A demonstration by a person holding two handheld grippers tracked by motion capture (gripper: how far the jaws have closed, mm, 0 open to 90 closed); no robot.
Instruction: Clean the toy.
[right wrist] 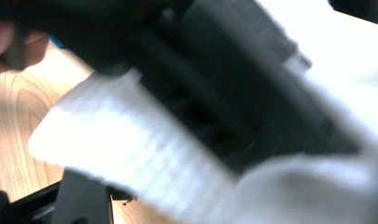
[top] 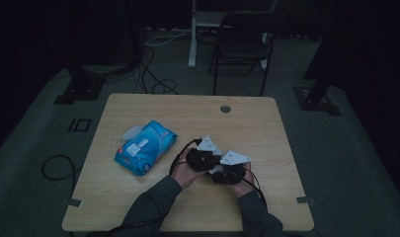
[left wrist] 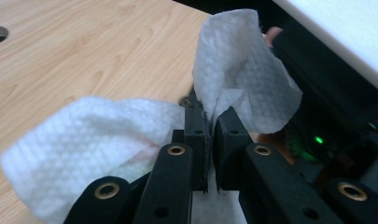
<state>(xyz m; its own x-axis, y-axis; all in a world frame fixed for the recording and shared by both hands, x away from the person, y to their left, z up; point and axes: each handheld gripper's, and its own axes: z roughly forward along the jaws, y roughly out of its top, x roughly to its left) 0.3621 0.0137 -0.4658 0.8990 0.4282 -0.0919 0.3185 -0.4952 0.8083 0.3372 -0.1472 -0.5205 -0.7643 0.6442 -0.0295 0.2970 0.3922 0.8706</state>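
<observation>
A white wet wipe (left wrist: pixel 130 135) is pinched in the left gripper (left wrist: pixel 210 128), its jaws clenched on a fold; one flap stands upright above the tips, the other droops sideways to their left. The right gripper (top: pixel 227 170) sits just beside it, its view blurred, so its grip cannot be told. A blue wipes pack (top: pixel 145 147) lies left of both, on the table (top: pixel 266 128).

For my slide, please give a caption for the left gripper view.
Left gripper shut on a white wipe above the wooden table.
</observation>
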